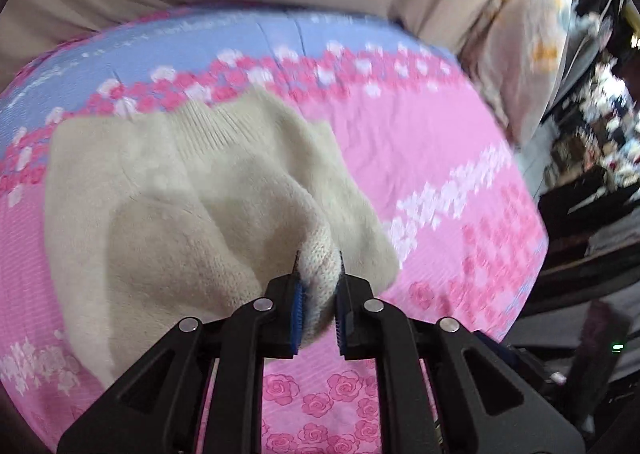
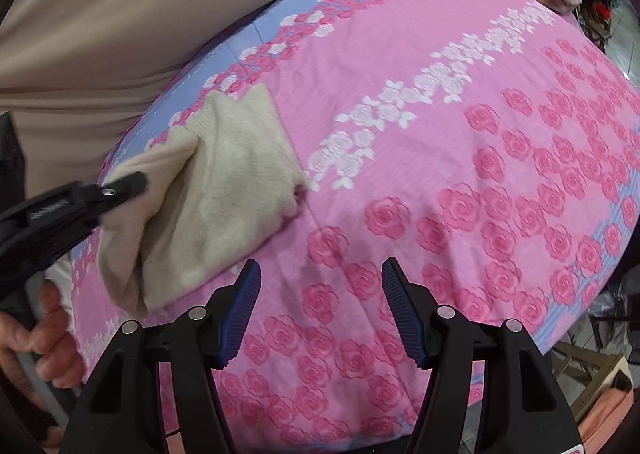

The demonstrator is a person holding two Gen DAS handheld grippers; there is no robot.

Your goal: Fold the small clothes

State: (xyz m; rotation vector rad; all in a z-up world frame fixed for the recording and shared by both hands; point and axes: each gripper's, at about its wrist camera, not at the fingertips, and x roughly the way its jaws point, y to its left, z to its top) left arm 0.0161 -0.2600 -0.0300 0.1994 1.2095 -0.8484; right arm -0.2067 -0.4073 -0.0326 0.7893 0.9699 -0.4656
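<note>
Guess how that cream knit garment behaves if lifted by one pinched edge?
Likely floppy: the cream knit garment bunches where the left gripper pinches it. Probably light, since a small pinch holds it. Its fuzzy knit may drag on the pink floral sheet.

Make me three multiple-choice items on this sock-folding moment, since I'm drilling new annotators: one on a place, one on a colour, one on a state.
1. Where does the cream sock lie?
A. On the floral sheet, by its blue band
B. On a wooden chair
C. Inside a basket

2. What colour are the pads on the tongs?
A. Red
B. Blue
C. White

3. How do the right tongs stand?
A. Shut on the sock
B. Shut on the sheet
C. Open, holding nothing

Answers:
1 A, the sock rests on pink cloth beside the blue stripe.
2 B, blue ribbed pads line the fingers.
3 C, only sheet shows in their gap, while the left tongs pinch the sock's knitted end.
</note>
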